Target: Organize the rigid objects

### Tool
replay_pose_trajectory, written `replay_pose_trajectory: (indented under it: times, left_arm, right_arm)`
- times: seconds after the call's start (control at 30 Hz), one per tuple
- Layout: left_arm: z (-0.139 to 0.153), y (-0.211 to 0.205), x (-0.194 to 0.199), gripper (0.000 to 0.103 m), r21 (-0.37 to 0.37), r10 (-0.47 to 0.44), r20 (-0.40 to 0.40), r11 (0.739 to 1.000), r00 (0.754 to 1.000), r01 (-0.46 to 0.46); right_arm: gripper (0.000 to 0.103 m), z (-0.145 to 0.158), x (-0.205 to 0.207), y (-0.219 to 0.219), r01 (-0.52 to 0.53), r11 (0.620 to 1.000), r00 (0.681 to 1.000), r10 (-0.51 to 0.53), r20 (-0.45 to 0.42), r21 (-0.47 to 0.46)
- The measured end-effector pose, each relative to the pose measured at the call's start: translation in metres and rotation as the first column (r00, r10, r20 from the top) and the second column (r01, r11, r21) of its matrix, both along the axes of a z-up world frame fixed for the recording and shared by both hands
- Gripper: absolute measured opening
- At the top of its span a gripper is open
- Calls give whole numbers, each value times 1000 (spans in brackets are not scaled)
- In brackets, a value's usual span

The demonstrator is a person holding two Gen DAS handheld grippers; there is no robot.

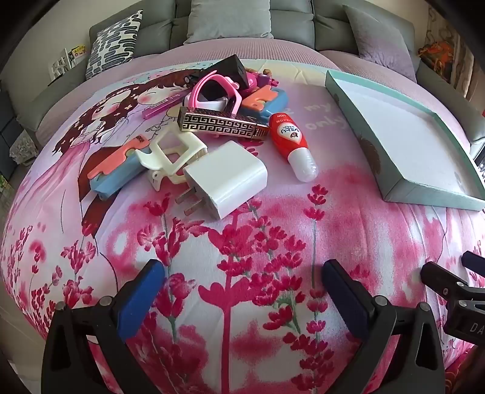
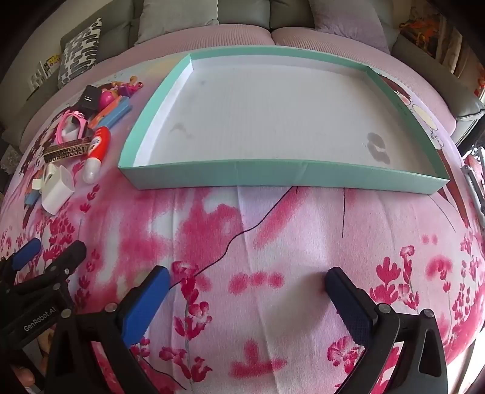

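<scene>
A pile of small objects lies on the pink flowered bedspread point(image 1: 242, 242): a white charger plug point(image 1: 225, 178), a red-and-white tube point(image 1: 292, 145), a patterned harmonica point(image 1: 222, 124), a cream clip point(image 1: 169, 157), a pink watch point(image 1: 216, 94) and blue-and-orange toys point(image 1: 118, 169). My left gripper point(image 1: 242, 272) is open and empty, a little short of the plug. A shallow teal box point(image 2: 282, 174) with a white inside stands to the right of the pile. My right gripper point(image 2: 247, 278) is open and empty, just before the box's near wall. The pile also shows in the right wrist view point(image 2: 72, 145).
A grey sofa point(image 1: 230, 21) with cushions runs along the back, with a patterned pillow point(image 1: 115, 45) at the left. The right gripper's finger point(image 1: 448, 282) shows at the left wrist view's right edge. A black thread point(image 2: 242, 233) lies on the bedspread.
</scene>
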State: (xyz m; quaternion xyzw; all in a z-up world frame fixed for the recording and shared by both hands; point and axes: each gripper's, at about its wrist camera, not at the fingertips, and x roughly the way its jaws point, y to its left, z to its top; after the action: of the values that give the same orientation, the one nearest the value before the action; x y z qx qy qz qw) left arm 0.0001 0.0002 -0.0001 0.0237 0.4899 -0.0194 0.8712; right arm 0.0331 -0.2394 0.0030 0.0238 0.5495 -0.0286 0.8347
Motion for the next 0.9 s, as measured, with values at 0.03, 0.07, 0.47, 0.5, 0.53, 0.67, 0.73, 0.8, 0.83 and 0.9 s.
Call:
replay_pose_trajectory:
  times: [0.03,0.07,0.47,0.5,0.53,0.67,0.73,0.8,0.83,0.9]
  left_arm:
    - [0,0,0,103,-3,0,3,1000,1000,0]
    - [0,1,0,103,-4,0,3,1000,1000,0]
    - [0,1,0,103,2,0,4,1000,1000,0]
    - [0,1,0,103,2,0,5,1000,1000,0]
    - [0,1,0,103,2,0,6,1000,1000,0]
    - [0,1,-1,103,1,0,7,1000,1000,0]
    - [2,0,-1,103,-1,-1,5,1000,1000,1]
    - [2,0,1,103,-2,-4,-2,1000,1000,4]
    - [2,1,2,103,-1,-6,-7,1000,1000,6]
    - [2,0,4,103,0,-7,-17,1000,1000,7]
  right_arm:
    - [103,0,0,0,0,1000,1000,0,-2,7]
    - [103,0,0,0,0,1000,1000,0,0,6]
    - [103,1,-2,1,-1,1000,1000,1,-1,5]
    - [103,0,-1,1,0,1000,1000,0,-2,2]
    - [103,0,-2,1,0,1000,1000,0,-1,2]
    - [103,-1,0,2,-1,1000,1000,1,-4,2]
    - [103,-1,0,2,-1,1000,1000,1,-4,3]
    - [103,-1,0,2,-1,1000,1000,1,-5,5]
    - [103,-1,0,2,-1,1000,1000,1,-5,4]
    - [103,-1,1,3,-1,1000,1000,1,-6,3]
